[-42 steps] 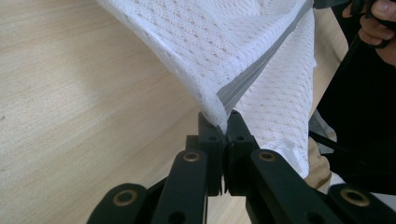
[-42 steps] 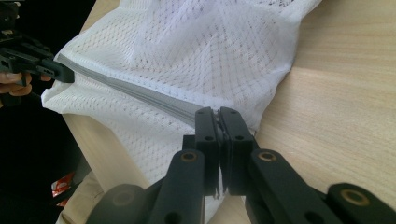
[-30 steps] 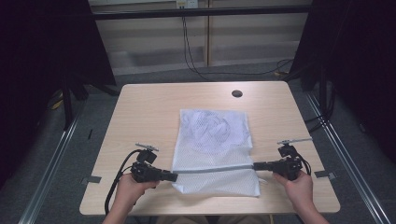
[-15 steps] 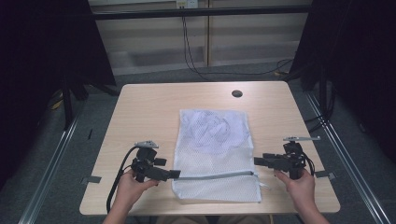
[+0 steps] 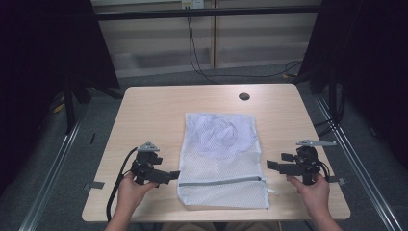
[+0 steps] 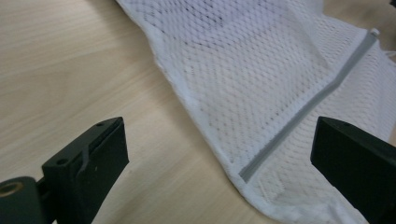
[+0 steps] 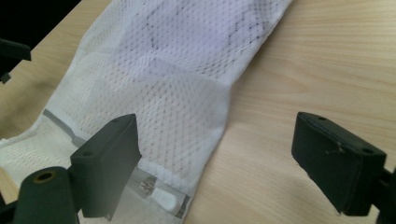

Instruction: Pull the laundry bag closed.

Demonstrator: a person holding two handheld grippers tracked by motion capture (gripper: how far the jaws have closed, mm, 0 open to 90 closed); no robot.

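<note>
Having just opened both jaws, I keep my left gripper [image 5: 174, 174] and right gripper [image 5: 272, 165] empty beside the mesh bag [image 5: 221, 159], which now lies flat on the table [image 5: 144, 110].

Both grippers' jaws have just been opening, releasing the mesh bag [image 5: 222, 159]; it lies flat

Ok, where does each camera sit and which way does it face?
High view: above the person's side, looking forward and down on the table; both hands show, with left gripper and right gripper beside the bag.
Left gripper view: rides that gripper, looking between its open jaws at the bag's edge and zip.
Right gripper view: rides that gripper, looking between its open jaws at the bag's other edge and the zip pull.
All three share the bag.
</note>
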